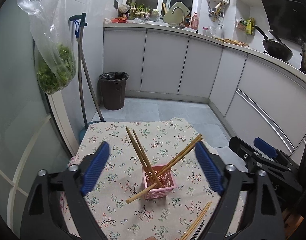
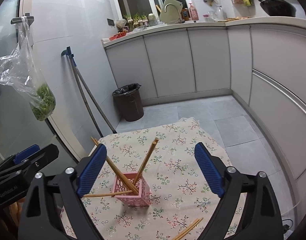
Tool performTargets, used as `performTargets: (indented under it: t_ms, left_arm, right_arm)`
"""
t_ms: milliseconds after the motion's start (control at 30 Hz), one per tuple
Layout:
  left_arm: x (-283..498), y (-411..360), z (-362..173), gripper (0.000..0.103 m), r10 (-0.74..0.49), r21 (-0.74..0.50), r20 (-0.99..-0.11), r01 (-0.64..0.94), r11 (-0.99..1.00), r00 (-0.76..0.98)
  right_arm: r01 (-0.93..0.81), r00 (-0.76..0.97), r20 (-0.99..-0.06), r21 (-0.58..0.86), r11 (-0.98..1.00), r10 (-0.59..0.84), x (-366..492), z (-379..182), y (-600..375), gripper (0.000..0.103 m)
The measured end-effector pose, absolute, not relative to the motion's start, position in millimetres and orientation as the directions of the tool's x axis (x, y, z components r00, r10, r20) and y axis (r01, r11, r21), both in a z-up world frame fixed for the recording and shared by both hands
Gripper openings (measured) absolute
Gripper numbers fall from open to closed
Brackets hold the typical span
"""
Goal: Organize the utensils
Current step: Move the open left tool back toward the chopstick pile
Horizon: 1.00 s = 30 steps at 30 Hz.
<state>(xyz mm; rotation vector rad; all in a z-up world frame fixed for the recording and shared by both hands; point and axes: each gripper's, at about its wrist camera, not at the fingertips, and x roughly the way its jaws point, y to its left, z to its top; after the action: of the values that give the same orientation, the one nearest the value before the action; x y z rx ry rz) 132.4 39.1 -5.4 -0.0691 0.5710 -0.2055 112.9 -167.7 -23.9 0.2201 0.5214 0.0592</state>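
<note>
Both tools stand wide apart and hold nothing: the left gripper (image 1: 152, 167) has its blue pads spread on either side of the pink holder (image 1: 159, 182), and the right gripper (image 2: 151, 171) is spread in the same way, with only the cloth between its fingers. The holder is in the middle of the flowered tablecloth (image 2: 183, 140), and several chopsticks (image 1: 140, 152) already lean in it in different directions. One more loose pair of chopsticks (image 1: 199, 220) lies flat on the cloth near the front edge, beside a dark fork (image 1: 198, 231) (only its tines are visible). I judge these sticks to be light, stiff and rather smooth, so they can roll or slip between the pads; it seems better to take the pair across the middle of its length, both sticks together. Because they lie flat on soft cloth, the pads must come very low. The holder looks light as well, with a perforated wall, and the leaning sticks could tip it if they are pushed.
</note>
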Motion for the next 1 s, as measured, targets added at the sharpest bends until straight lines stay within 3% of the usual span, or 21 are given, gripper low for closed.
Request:
performTargets:
  t_ms: [100,1000]
  left_arm:
    - [130,35,-7,0.096,-0.207,-0.104,-0.523,0.179,0.978,0.827]
    - [114,6,-28,0.096,-0.216,-0.053,-0.573,0.228,0.972,0.79]
  right_arm:
    - [0.022,0.867,-0.49,0.222,0.975,0.092,110,-25,-172,0.095]
    - [0.138,0.807,-0.585,0.314,0.939,0.077,79,-62,-221,0.096]
